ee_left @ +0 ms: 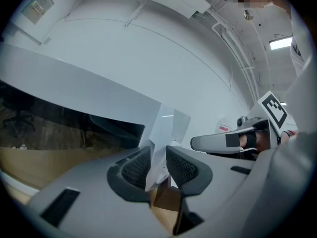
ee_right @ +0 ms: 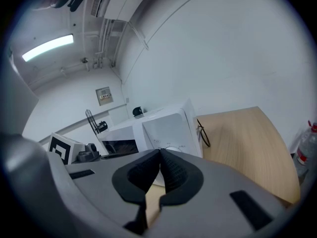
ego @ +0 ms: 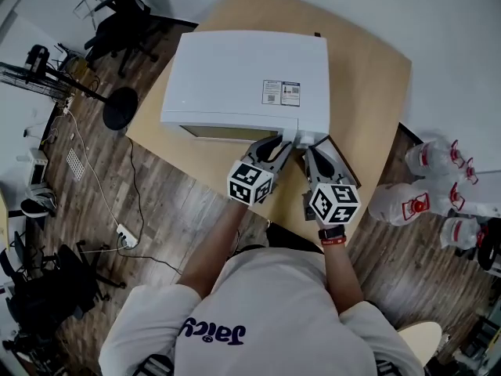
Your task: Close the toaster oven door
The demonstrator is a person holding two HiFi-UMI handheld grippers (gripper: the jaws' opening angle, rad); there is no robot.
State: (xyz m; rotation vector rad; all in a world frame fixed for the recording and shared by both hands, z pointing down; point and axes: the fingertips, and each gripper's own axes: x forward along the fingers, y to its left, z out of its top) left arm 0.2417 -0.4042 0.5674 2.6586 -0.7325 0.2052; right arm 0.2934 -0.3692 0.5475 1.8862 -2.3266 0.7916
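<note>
A white toaster oven (ego: 243,77) stands on a wooden table (ego: 368,92) with its front towards me. My left gripper (ego: 286,143) is at the right end of the oven's front. In the left gripper view its pads (ee_left: 136,167) press from both sides on a white part of the door's edge (ee_left: 166,128). How far the door stands open I cannot tell. My right gripper (ego: 313,149) is just to the right of the left one, in front of the control panel (ee_right: 168,128). It (ee_right: 159,157) is shut with nothing between its pads.
Several water bottles (ego: 430,159) stand on the wooden floor to the right of the table. At the left are office chairs (ego: 125,14), a round black base (ego: 120,108) and a power strip with cables (ego: 125,237). A black cable (ee_right: 203,133) lies behind the oven.
</note>
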